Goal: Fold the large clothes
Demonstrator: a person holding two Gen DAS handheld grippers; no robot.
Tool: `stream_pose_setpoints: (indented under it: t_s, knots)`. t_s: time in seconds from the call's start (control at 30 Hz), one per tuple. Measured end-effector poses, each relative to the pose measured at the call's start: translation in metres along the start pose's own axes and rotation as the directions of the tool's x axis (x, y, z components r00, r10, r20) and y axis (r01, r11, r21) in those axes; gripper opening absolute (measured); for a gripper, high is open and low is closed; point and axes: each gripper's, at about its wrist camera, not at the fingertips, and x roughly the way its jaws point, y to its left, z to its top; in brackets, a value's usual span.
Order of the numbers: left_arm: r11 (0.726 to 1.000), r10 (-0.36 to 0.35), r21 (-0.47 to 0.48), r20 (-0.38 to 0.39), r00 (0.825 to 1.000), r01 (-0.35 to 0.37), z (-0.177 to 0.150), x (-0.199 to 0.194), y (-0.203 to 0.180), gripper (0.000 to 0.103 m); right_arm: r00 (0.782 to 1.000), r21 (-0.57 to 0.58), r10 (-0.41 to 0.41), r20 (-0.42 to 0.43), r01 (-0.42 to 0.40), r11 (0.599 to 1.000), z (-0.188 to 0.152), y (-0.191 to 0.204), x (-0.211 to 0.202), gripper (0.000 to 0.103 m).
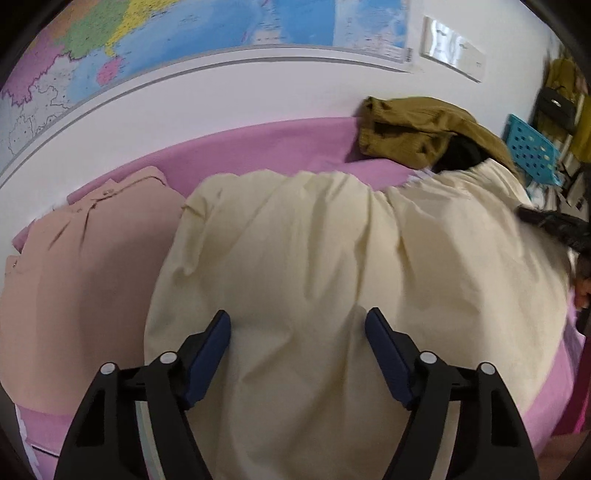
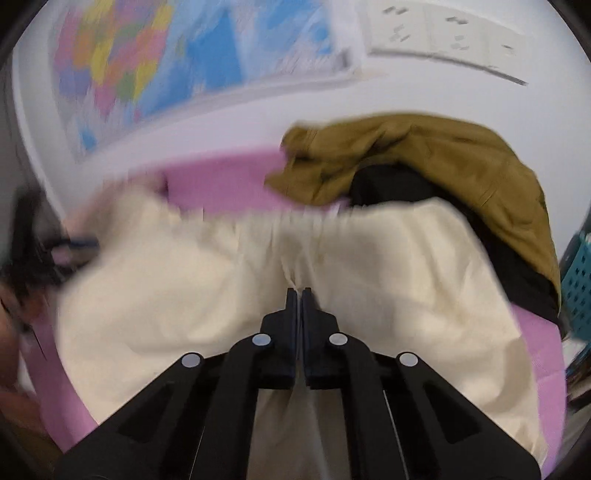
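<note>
A large cream garment [image 1: 314, 258] lies spread over the pink surface [image 1: 258, 147], with gathers along its far edge. My left gripper [image 1: 297, 314] hovers over its near half, jaws wide open, nothing between the blue pads [image 1: 207, 354]. In the right wrist view the same cream garment [image 2: 388, 288] fills the middle. My right gripper [image 2: 299, 291] is shut, and a pinch of the cream fabric puckers at its tips, with creases running out from there. This view is motion-blurred.
A folded peach shirt [image 1: 85, 266] lies to the left of the cream garment. An olive garment [image 1: 406, 125] over a black one [image 1: 461, 151] is heaped at the far right by the wall. A wall map [image 1: 184, 29] hangs behind. A blue perforated basket [image 1: 532, 147] stands at the right.
</note>
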Motion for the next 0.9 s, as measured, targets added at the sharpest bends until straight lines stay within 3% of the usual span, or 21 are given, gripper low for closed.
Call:
stream_pose_setpoints:
  t_s: [0.07, 0.17, 0.2, 0.27, 0.37, 0.43, 0.5, 0.63, 0.73, 0.9]
  knots:
    - [0.999, 0.038, -0.005, 0.009, 0.999, -0.038, 0.007, 0.007, 0.003, 0.069, 1.000, -0.009, -0.018, 0.009, 0.018, 1.000, 0.004, 0.002, 0.005, 0.003]
    - [0.999, 0.041, -0.031, -0.003, 0.999, -0.041, 0.010, 0.016, 0.008, 0.071, 0.996, -0.048, -0.059, -0.073, 0.055, 0.997, -0.007, 0.004, 0.030, 0.005]
    - [0.998, 0.040, -0.038, -0.001, 0.999, -0.040, 0.011, 0.017, 0.009, 0.071, 0.993, -0.039, -0.061, -0.104, 0.058, 0.998, -0.012, 0.000, 0.037, 0.005]
    - [0.999, 0.027, -0.044, 0.014, 1.000, -0.026, 0.009, 0.009, 0.010, 0.071, 0.996, 0.008, -0.030, -0.085, 0.031, 0.999, -0.016, -0.005, 0.030, 0.007]
    - [0.999, 0.018, -0.039, 0.048, 0.999, -0.016, 0.002, -0.009, 0.006, 0.074, 0.999, 0.057, 0.009, -0.053, -0.006, 0.998, -0.017, -0.006, 0.011, 0.022]
    - [0.999, 0.010, -0.032, 0.065, 0.998, -0.008, -0.003, -0.020, 0.001, 0.076, 1.000, 0.058, 0.011, -0.011, -0.011, 0.998, -0.017, 0.000, -0.008, 0.040]
    - [1.000, 0.003, -0.016, 0.085, 0.996, -0.002, -0.008, -0.029, -0.006, 0.077, 0.999, 0.057, 0.031, 0.023, -0.033, 0.998, -0.017, 0.005, -0.020, 0.044]
    - [1.000, 0.000, 0.014, 0.116, 0.993, -0.001, -0.015, -0.040, -0.022, 0.081, 0.994, 0.035, 0.095, 0.049, -0.097, 0.995, -0.019, 0.024, -0.034, 0.045]
    - [1.000, 0.006, 0.029, 0.121, 0.993, -0.010, -0.017, -0.038, -0.031, 0.082, 0.993, 0.012, 0.114, 0.017, -0.115, 0.993, -0.021, 0.033, -0.021, 0.043]
    - [0.999, 0.023, 0.024, 0.104, 0.994, -0.025, -0.021, -0.025, -0.037, 0.083, 0.995, 0.037, 0.054, -0.088, -0.051, 0.998, -0.035, 0.027, 0.026, 0.038]
